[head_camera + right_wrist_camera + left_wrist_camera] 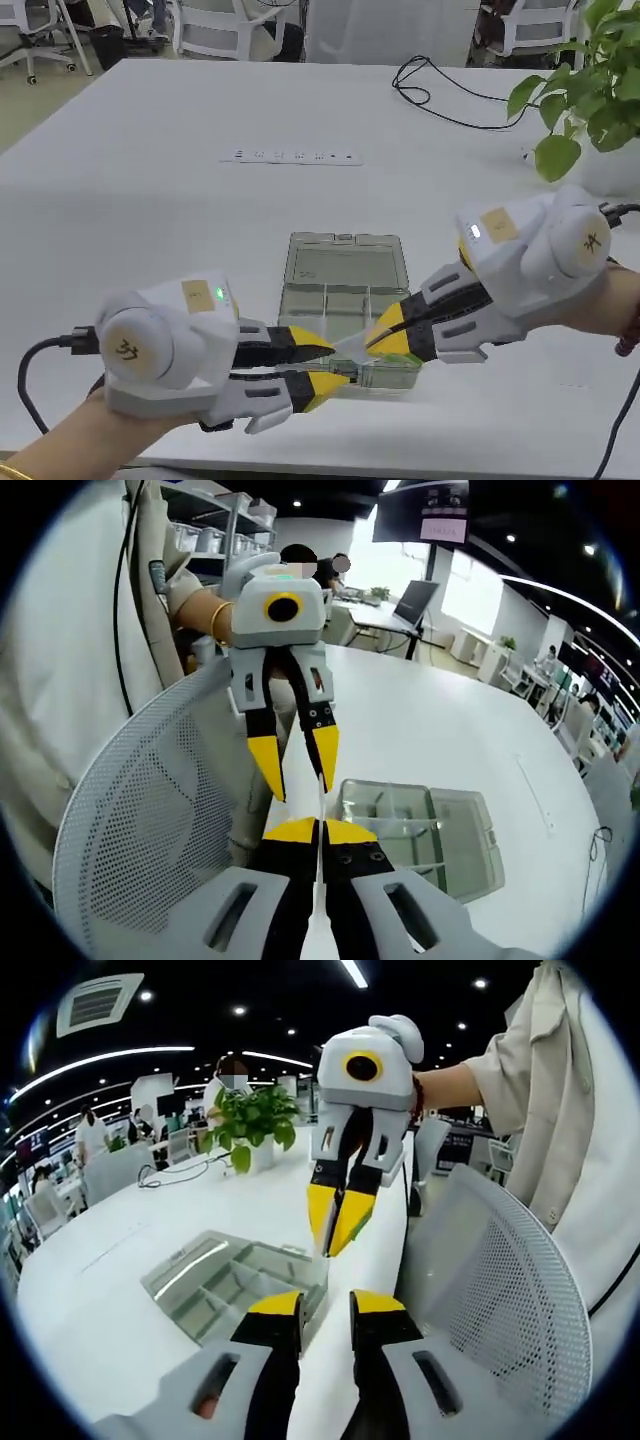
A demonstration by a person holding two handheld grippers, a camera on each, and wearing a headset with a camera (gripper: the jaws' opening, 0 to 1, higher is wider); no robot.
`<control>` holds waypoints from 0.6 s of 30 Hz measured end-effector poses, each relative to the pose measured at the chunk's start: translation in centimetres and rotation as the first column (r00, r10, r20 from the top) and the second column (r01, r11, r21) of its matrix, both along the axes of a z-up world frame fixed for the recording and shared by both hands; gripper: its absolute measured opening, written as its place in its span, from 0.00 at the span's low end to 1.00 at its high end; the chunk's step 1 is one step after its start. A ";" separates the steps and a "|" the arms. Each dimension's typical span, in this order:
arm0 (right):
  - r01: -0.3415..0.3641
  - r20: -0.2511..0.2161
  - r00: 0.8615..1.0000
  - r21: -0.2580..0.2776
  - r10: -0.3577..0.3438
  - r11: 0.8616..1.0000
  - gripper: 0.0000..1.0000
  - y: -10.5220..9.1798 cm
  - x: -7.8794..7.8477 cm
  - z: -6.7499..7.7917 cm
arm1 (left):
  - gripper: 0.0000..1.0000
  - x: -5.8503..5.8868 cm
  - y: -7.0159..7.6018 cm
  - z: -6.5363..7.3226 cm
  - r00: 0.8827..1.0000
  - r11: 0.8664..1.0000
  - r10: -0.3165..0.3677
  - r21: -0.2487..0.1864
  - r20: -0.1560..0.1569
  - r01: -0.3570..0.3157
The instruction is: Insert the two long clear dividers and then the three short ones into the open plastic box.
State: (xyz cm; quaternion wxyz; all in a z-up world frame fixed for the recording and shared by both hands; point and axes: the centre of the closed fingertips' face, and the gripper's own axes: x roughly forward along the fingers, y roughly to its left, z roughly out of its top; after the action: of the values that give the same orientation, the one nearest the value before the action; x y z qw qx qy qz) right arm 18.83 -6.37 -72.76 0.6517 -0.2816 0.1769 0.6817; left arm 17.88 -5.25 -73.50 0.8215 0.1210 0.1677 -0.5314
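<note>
The open clear plastic box [343,290] lies near the table's front edge, lid flat behind it, and clear walls split its tray into compartments. Over its front rim my right gripper [385,342] is shut on a short clear divider [353,347], seen edge-on as a thin strip [320,795] between the shut jaws [320,832]. My left gripper [335,365] faces it from the left, open, with its tips on either side of the divider's free end. From the left gripper view, my own open jaws [325,1310] point at the right gripper [335,1235] above the box [225,1280].
A white power strip [290,156] lies mid-table beyond the box. A potted plant [585,90] and a black cable [440,95] are at the far right. A white mesh chair back [500,1280] stands just off the table's front edge, beside the person.
</note>
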 end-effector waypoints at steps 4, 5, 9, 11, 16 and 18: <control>0.035 0.013 0.999 -0.012 -0.035 0.999 0.02 -0.2 0.9 -0.2 | 0.19 0.5 0.4 0.2 0.999 0.999 0.035 -0.026 -0.011 -0.035; 0.049 0.017 0.999 -0.016 -0.049 0.999 0.02 -0.3 1.3 -0.3 | 0.21 0.6 0.5 0.3 0.999 0.998 0.046 -0.037 -0.017 -0.046; 0.100 0.030 0.995 -0.013 -0.099 0.995 0.02 -0.5 2.5 -0.4 | 0.26 1.2 1.0 0.7 0.995 0.993 0.088 -0.078 -0.035 -0.091; 0.117 0.036 0.993 -0.012 -0.117 0.993 0.02 -0.6 3.0 -0.4 | 0.28 1.5 1.2 0.8 0.993 0.990 0.106 -0.090 -0.042 -0.110; 0.165 0.049 0.985 -0.016 -0.164 0.986 0.02 -1.0 4.5 -0.6 | 0.35 1.8 1.5 0.8 0.989 0.984 0.138 -0.108 -0.055 -0.143; 0.175 0.051 0.984 -0.019 -0.173 0.984 0.02 -1.0 4.8 -0.8 | 0.38 1.9 1.6 0.7 0.987 0.982 0.149 -0.106 -0.056 -0.154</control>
State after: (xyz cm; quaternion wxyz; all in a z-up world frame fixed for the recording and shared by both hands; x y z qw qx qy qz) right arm 23.62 -7.42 -73.53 0.7096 -0.2893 0.1926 0.6130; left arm 19.80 -3.64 -72.84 0.8607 0.0497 0.1666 -0.4785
